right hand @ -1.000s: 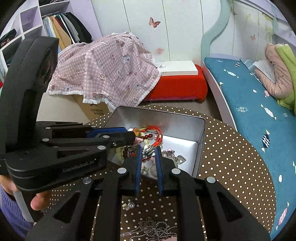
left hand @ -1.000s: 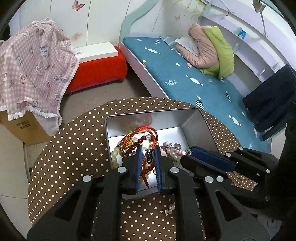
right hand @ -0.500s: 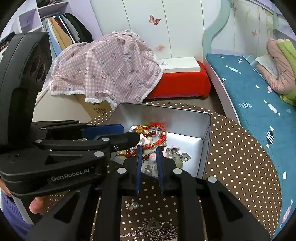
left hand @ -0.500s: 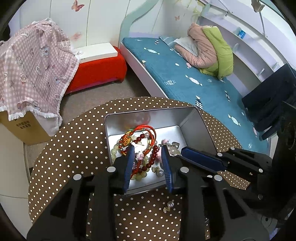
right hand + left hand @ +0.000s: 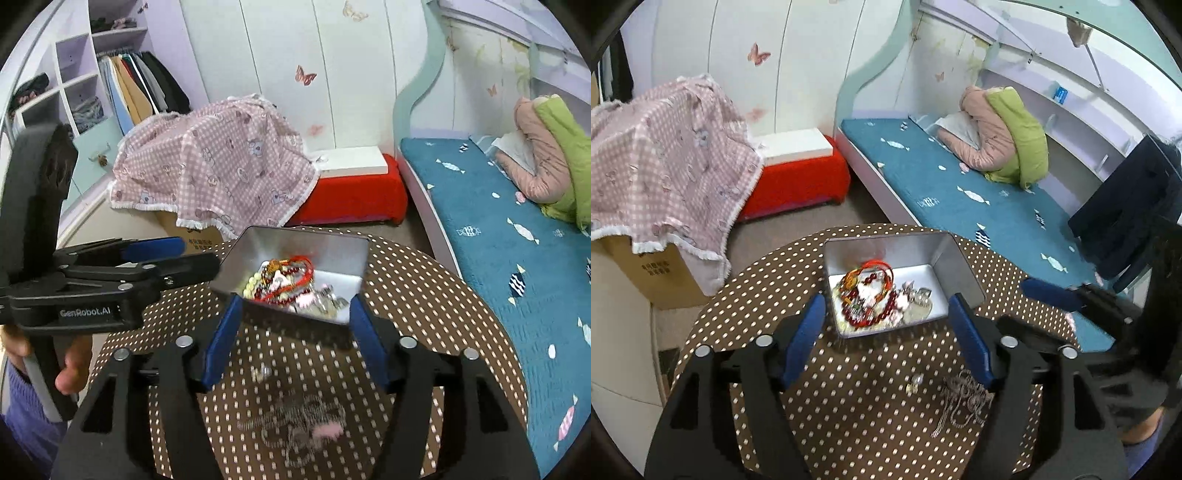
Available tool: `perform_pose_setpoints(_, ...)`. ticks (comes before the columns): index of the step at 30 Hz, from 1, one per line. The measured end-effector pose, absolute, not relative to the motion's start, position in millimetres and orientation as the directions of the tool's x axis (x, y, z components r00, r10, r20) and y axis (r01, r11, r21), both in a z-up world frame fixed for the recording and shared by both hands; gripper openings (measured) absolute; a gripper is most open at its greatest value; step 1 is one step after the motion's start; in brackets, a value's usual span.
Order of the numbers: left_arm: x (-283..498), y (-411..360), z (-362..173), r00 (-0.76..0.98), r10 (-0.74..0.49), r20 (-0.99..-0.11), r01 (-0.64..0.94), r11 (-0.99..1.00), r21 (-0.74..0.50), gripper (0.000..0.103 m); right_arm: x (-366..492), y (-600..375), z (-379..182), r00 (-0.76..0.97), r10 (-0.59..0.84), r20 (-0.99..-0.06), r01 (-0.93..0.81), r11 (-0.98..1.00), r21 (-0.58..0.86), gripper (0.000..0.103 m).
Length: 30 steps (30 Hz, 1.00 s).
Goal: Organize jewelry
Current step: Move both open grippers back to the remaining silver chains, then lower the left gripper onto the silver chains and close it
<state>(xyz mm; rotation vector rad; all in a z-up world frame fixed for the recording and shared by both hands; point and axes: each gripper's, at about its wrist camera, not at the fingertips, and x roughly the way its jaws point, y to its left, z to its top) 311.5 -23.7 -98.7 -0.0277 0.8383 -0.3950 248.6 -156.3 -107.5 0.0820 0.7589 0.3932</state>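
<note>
A silver metal tin [image 5: 956, 266] [image 5: 332, 243] stands on a round brown polka-dot table [image 5: 757, 291] [image 5: 424, 306]. It holds a pile of jewelry with red bead bracelets [image 5: 868, 295] [image 5: 291, 280]. My left gripper [image 5: 884, 332] is open and empty, raised above the table just in front of the tin. My right gripper [image 5: 295, 328] is open and empty, also in front of the tin. A silver chain necklace [image 5: 960, 398] [image 5: 295, 432] and a small earring [image 5: 914, 382] [image 5: 260, 373] lie loose on the table, nearer than the tin.
A red ottoman [image 5: 798, 181] with a white box, a cardboard box under a pink checked cloth [image 5: 657, 173] and a bed with a teal cover [image 5: 960, 192] stand behind the table. A wardrobe [image 5: 122, 88] is at the far left.
Both grippers have opened wide and pulled back and up from the tin. The red bracelets that were between the fingers now lie in the tin.
</note>
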Motion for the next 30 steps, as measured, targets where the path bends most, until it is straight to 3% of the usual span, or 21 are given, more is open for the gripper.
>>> perform_pose_setpoints(10,259.4,-48.4,-145.1,0.572,-0.339,-0.747,0.378,0.917,-0.127,0.071,191.2,-195.3,-149.0,0.656,0.314,-0.686,-0.234,0.949,0.211,0.062)
perform_pose_setpoints(18,244.1,-74.5,-193.8,0.532,-0.298,-0.793,0.396,0.915,-0.078,0.063,175.6,-204.9,-181.2,0.613,0.318,-0.724,-0.210,0.948,0.239,0.062)
perform_pose_setpoints(26,250.4,-93.5,-205.0,0.524,-0.288,-0.802,0.386,0.919,-0.078,0.058,172.6,-211.7,-190.5,0.599,0.342,-0.724,-0.214,0.940,0.267,0.064)
perform_pose_setpoints(30,253.9,-101.0,-207.8,0.518,-0.292,-0.804,0.390,0.917,-0.082,0.045,171.8,-215.8,-194.0,0.595,0.351,-0.723,-0.215,0.936,0.277,0.064)
